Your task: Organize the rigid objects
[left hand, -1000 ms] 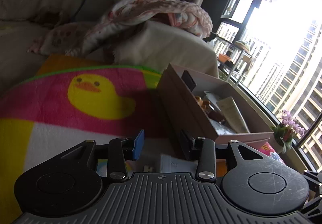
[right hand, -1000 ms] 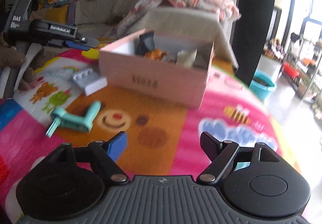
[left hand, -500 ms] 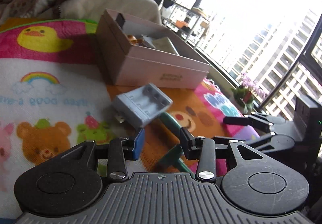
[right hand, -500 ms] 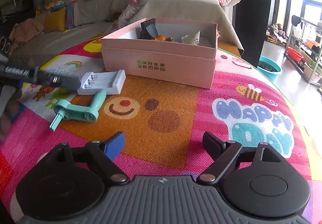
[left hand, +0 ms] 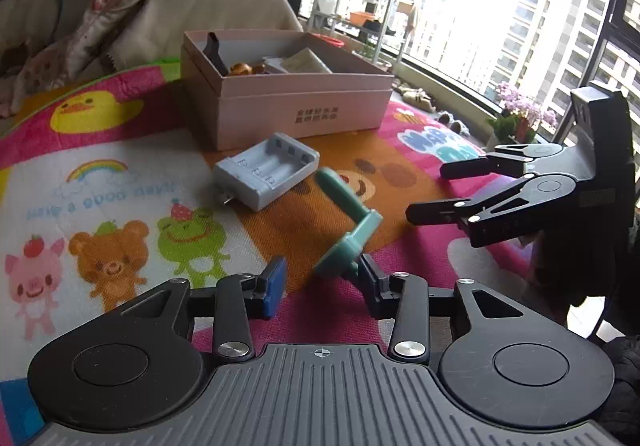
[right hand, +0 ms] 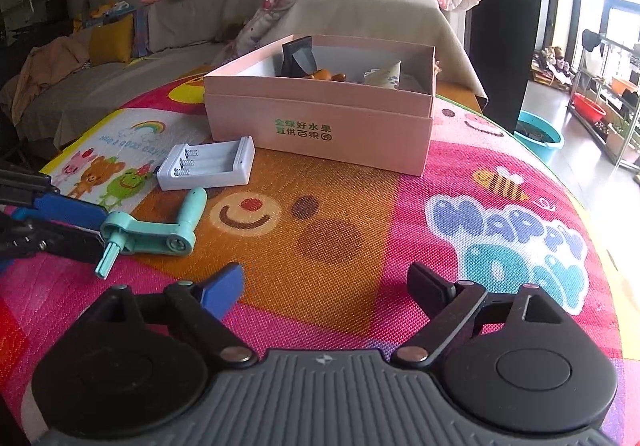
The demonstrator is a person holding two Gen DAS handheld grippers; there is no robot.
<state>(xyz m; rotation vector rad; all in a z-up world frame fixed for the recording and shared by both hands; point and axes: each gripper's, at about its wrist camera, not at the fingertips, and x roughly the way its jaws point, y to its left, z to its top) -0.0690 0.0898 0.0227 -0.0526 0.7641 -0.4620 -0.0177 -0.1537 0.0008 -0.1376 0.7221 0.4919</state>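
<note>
The left gripper (left hand: 320, 282) is open around the near end of the teal crank (left hand: 347, 221) on the mat (left hand: 120, 205); the right gripper (right hand: 324, 284) is open and empty. Only the right view shows the green print on the far box (right hand: 320, 125); the charger (right hand: 208, 163) lies just before it.

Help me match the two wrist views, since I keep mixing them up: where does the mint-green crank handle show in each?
Left wrist view: the mint-green crank handle lies low at centre, just beyond the open left claw.
Right wrist view: it lies at left of centre, beside the left claw's tips at the frame's edge.
Shared landmark: the white battery charger, just beyond the handle, before the pink box.
</note>
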